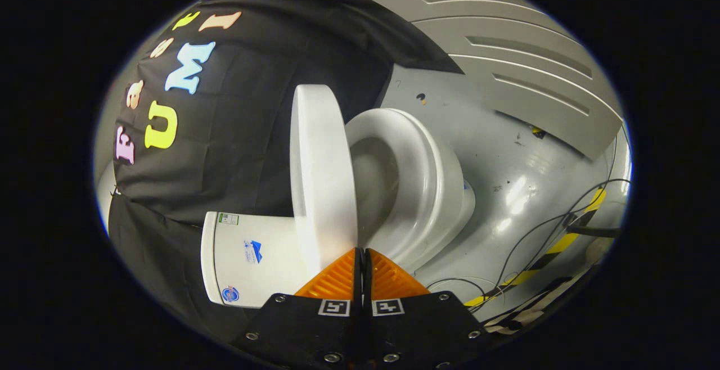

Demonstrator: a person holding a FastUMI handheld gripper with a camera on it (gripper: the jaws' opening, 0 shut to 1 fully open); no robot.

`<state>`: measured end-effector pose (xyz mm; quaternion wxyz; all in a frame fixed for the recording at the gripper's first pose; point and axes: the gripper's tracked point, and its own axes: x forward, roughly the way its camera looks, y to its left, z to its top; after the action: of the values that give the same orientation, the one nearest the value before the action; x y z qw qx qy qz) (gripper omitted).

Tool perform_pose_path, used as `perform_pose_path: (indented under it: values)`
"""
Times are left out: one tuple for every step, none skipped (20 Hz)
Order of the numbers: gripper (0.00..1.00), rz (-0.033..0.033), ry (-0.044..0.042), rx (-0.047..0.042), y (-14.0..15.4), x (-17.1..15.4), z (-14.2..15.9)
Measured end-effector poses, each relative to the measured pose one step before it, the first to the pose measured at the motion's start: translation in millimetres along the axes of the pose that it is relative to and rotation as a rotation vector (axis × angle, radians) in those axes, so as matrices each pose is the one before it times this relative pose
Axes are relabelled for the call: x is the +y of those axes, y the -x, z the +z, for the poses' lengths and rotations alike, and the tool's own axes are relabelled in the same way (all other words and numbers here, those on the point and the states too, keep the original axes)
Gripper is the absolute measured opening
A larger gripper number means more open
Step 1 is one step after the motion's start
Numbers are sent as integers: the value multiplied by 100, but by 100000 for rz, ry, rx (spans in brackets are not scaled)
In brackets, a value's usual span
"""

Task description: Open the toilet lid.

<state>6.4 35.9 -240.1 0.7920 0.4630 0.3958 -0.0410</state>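
Toilet lid (322, 173) raised off the seat (419, 179), standing by the tank (253, 257); tool (361, 255) closed, empty, fingertips just before the lid's edge.

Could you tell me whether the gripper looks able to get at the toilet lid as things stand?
Probably yes. The gripper has its fingers closed together with their tips right at the edge of the lid, which stands raised off the bowl. Nothing lies between them, though contact cannot be confirmed.
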Motion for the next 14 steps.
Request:
perform_pose_path:
  values:
    - [0,-278,3376,-1200,287,703,2]
    - [0,-67,4365,-1412,258,670,-64]
    - [0,169,4432,-1272,332,705,-26]
    - [0,207,3504,-1224,302,790,76]
    - [0,244,2564,-1001,314,753,129]
    - [0,369,2066,-1134,293,789,63]
    - [0,150,2235,-1040,221,707,13]
    - [0,14,2757,-1215,96,648,-109]
    - [0,-129,3143,-978,164,596,-18]
    - [0,-118,2814,-1136,151,578,41]
    - [0,122,2046,-850,166,623,126]
    - [0,119,1916,-680,154,512,18]
    - [0,31,1753,-757,91,470,82]
    - [0,-15,1772,-1046,46,451,94]
